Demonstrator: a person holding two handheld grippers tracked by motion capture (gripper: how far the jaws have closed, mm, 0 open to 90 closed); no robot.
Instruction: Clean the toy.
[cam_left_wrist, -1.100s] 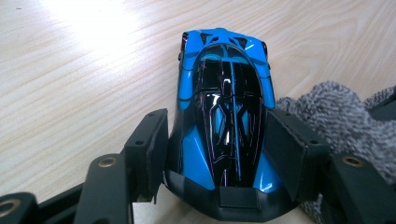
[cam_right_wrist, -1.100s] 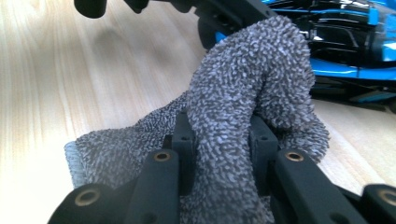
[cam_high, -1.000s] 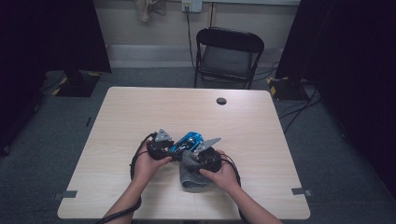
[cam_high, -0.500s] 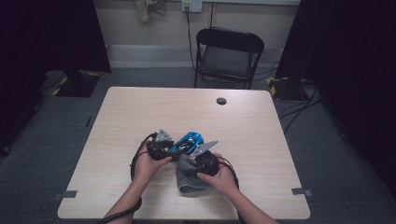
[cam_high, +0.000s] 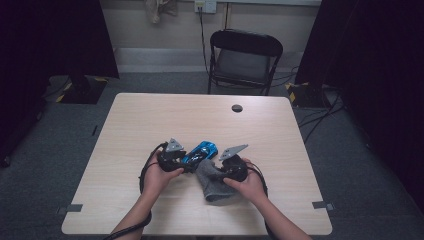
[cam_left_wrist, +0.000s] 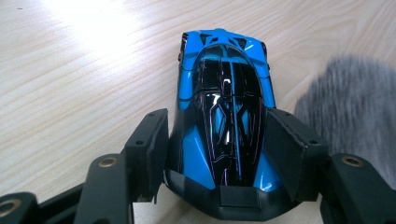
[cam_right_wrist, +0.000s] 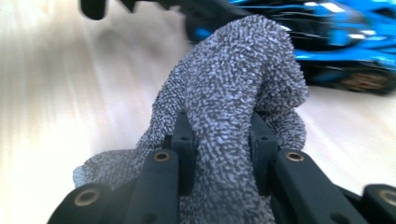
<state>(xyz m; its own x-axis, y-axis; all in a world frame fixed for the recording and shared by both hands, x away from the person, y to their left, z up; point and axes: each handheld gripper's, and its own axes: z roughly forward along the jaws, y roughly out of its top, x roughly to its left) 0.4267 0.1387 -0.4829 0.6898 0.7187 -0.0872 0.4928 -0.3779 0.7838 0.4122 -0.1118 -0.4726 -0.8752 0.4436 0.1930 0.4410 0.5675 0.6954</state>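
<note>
Now | left gripper (cam_left_wrist: 217, 154) jaws clamp toy car (cam_left_wrist: 224, 107), nose away | right gripper (cam_right_wrist: 222, 140) jaws pinch cloth (cam_right_wrist: 233, 93)

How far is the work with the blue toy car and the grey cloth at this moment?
Done: the left hand-held gripper is shut on the blue toy car, which sits on the table, and the right hand-held gripper is shut on the grey cloth. In hand: the cloth is bunched up close beside the car. Left: probably the wiping; whether cloth and car touch is unclear.

I log the toy car (cam_high: 200, 152) on the table (cam_high: 150, 115); cloth (cam_high: 212, 182) just right, nearer me; chair (cam_high: 243, 57) well behind.
</note>
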